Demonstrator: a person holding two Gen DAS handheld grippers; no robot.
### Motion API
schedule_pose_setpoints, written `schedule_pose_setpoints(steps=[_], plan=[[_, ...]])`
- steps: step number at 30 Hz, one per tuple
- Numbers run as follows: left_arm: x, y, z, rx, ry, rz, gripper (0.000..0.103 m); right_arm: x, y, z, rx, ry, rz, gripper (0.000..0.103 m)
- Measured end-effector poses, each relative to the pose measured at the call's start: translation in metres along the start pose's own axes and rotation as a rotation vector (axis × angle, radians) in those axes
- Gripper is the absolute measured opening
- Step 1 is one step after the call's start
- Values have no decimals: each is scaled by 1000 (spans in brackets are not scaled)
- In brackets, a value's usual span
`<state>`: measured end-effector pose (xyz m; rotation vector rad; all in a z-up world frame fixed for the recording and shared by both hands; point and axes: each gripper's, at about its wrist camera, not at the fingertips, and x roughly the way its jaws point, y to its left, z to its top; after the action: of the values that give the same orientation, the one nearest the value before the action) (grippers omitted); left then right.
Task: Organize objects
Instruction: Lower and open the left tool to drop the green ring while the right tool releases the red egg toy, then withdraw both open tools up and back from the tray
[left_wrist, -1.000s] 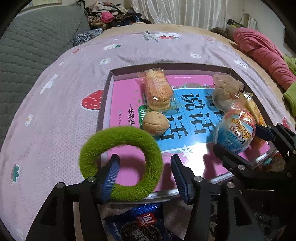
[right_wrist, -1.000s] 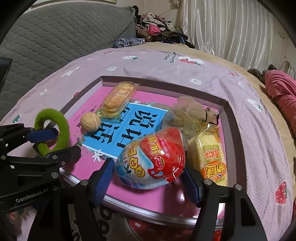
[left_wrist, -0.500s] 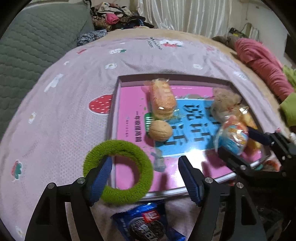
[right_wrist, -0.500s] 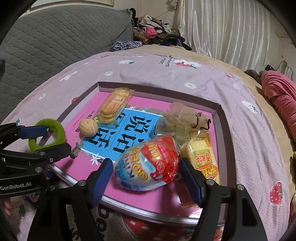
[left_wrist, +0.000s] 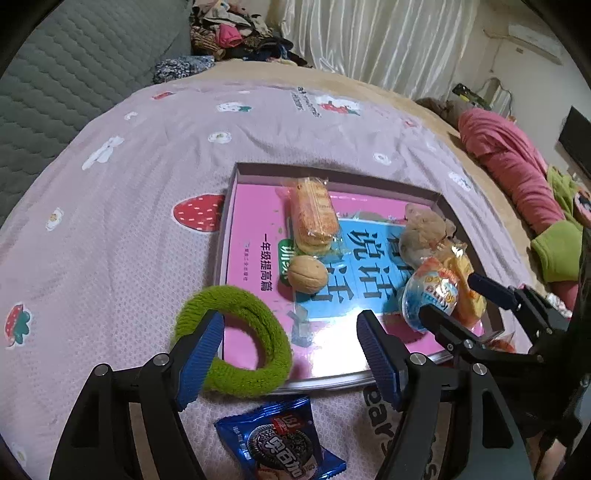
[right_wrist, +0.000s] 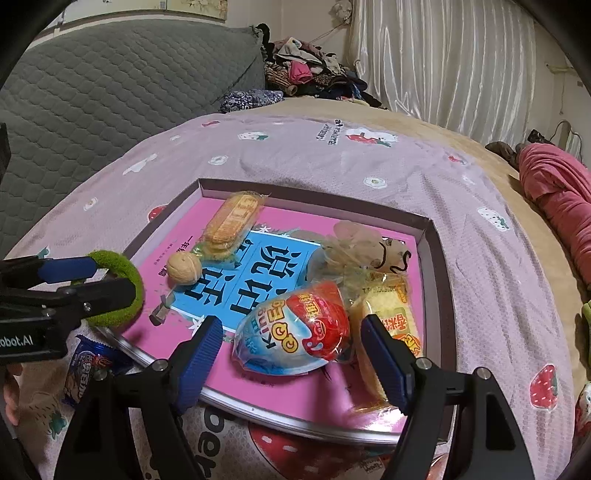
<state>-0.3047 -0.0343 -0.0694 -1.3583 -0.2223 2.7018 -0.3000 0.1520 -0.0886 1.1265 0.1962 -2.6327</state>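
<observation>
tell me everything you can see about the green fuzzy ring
The green fuzzy ring is a closed loop of plush, terry-like fabric, bright lime green, apparently wound double. It lies at the near left corner of the shallow box, straddling the rim: part over the pink printed sheet, part over the bedspread. The left tool stands open, one blue pad close against the ring's outer left side. A blue cookie packet lies just in front, apart.

The green ring (left_wrist: 236, 339) looks fuzzy and matt; beside it, the tray (left_wrist: 332, 380) has a glossy pink floor, and the egg toy (right_wrist: 295, 332) wears shiny plastic wrap.
</observation>
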Motion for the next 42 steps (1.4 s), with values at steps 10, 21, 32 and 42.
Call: schedule_pose_setpoints(steps=[10,21,32,42], plan=[[-20,7,4,-19,-50,-6,77,-17,4,3,-13,-38,-10,78],[-48,11,7,-17,-111,21,78,-40,6,10,-22,-82,-24,79],[-74,9,3,-11,-153,79,78,-91,-3,14,35,-134,-30,82],[-111,-1,-13,6,-168,103,79,-152,1,18,37,-148,-83,84]])
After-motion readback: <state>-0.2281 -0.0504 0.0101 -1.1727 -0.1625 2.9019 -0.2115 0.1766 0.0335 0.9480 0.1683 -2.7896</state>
